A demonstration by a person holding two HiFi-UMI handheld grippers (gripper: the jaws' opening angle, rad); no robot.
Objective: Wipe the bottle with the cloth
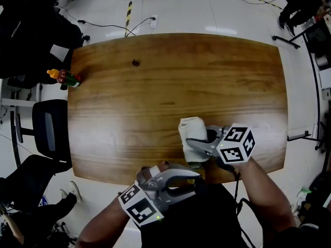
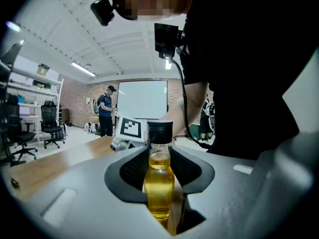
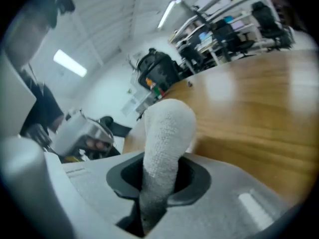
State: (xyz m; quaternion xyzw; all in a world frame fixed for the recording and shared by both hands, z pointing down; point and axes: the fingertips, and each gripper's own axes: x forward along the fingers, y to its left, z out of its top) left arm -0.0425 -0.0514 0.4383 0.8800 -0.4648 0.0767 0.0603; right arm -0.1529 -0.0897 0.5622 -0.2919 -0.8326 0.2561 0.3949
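**Bottle and cloth, each gripped: slip risks**
Head view: left gripper [image 1: 196,182] and right gripper [image 1: 193,144] are close together over the table's [image 1: 155,87] near edge. Left gripper view: jaws clenched on the bottle [image 2: 159,178], upright between them; its smooth sides may twist or slide under wiping pressure. Right gripper view: jaws pinch the cloth [image 3: 164,143], free end beyond them; drag could pull it out.

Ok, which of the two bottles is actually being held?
The yellow-liquid bottle with the black cap, clamped in the left hand-held gripper; the red, orange-capped bottle sits alone at the table edge.
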